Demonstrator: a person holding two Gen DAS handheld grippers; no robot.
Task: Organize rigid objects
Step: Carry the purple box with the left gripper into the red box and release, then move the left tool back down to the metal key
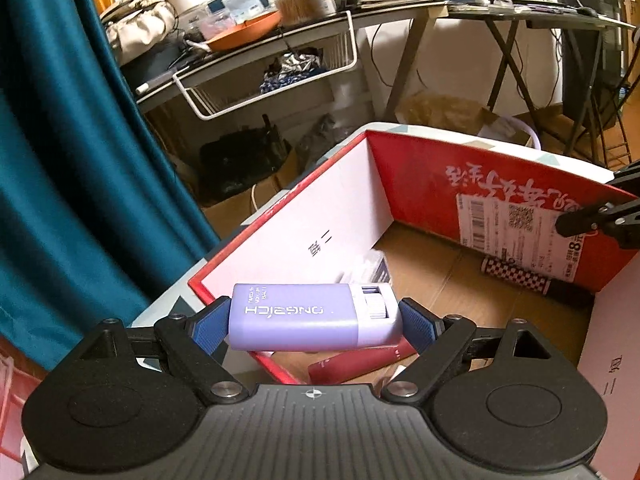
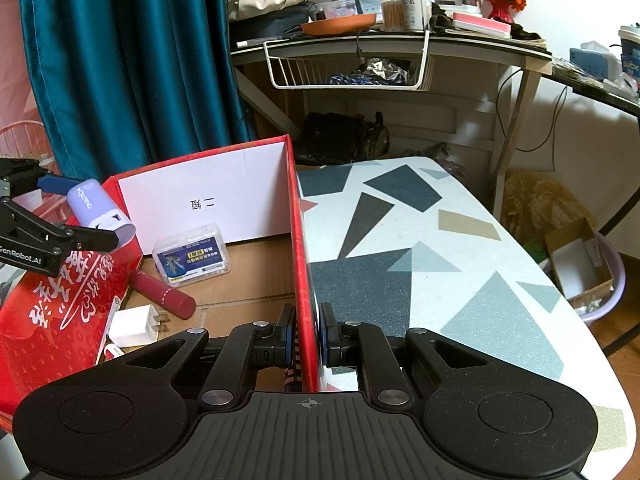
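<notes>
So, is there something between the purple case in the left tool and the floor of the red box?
Nothing visible blocks it. The left tool holds the purple case over the red box edge; a dark red tube lies on the floor just below.

The left gripper point(image 2: 86, 210) body at nine o'clock reads "FenRobot.AI". The white flap of the red box point(image 2: 208, 200) bears "二短".
</notes>
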